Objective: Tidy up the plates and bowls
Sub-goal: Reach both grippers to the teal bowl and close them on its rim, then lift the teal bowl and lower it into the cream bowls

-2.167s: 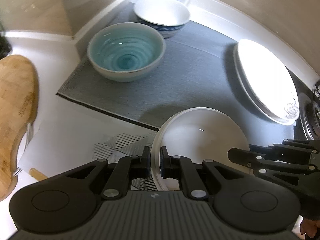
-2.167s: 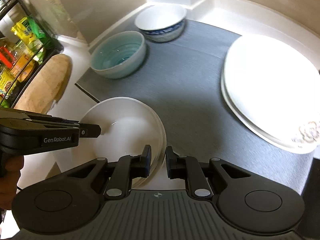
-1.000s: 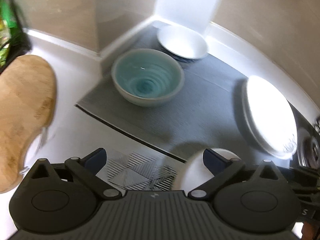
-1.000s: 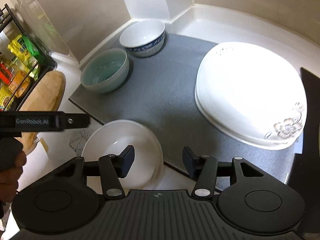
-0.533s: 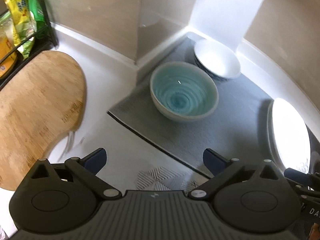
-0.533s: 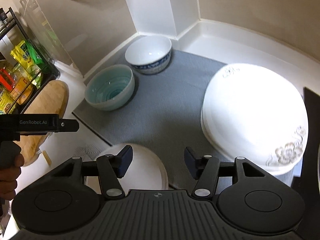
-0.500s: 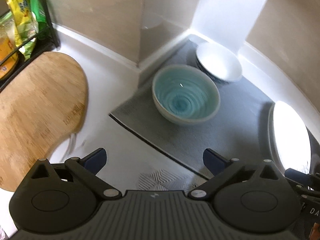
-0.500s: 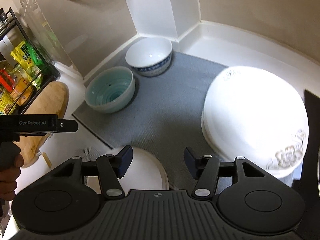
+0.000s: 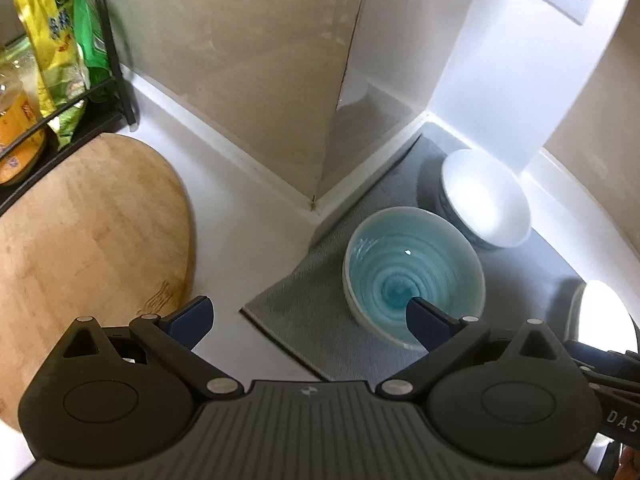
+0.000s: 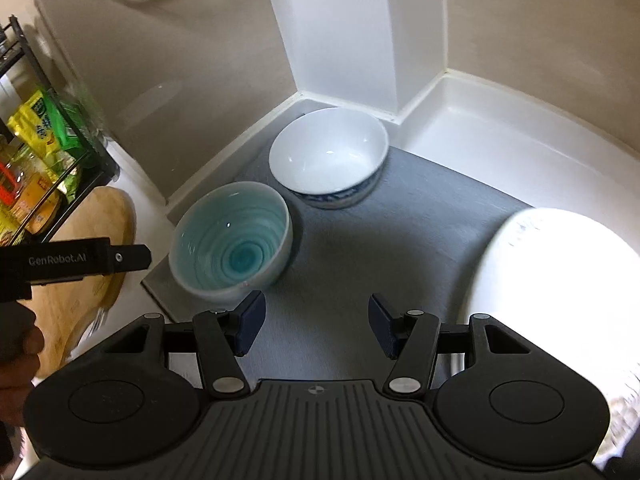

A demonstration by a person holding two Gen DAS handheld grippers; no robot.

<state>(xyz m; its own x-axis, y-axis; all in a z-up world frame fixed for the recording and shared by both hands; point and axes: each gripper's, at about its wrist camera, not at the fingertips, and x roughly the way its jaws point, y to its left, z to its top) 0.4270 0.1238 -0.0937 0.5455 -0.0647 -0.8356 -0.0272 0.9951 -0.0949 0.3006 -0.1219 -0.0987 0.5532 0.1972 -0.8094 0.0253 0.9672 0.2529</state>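
A teal bowl (image 9: 414, 276) (image 10: 232, 248) sits on the near left corner of a grey mat (image 10: 400, 248). Behind it, in the wall corner, stands a white bowl with a blue band (image 10: 328, 158) (image 9: 484, 198). Large white plates (image 10: 560, 292) (image 9: 606, 312) lie stacked on the mat's right side. My left gripper (image 9: 308, 320) hangs open and empty above the mat's edge, its right finger over the teal bowl's rim. My right gripper (image 10: 314, 324) is open and empty over bare mat, to the right of the teal bowl. The small white plate is out of sight.
A wooden cutting board (image 9: 80, 248) lies on the white counter (image 9: 248, 216) at the left. A black wire rack with yellow and green packets (image 9: 52, 40) stands behind it. Walls close in the corner behind the bowls. A hand (image 10: 16, 356) holds the left gripper.
Both grippers let go of the small white plate, opened and drew back. The plate has slipped out of both views, and the teal bowl now sits close in front of the fingers.
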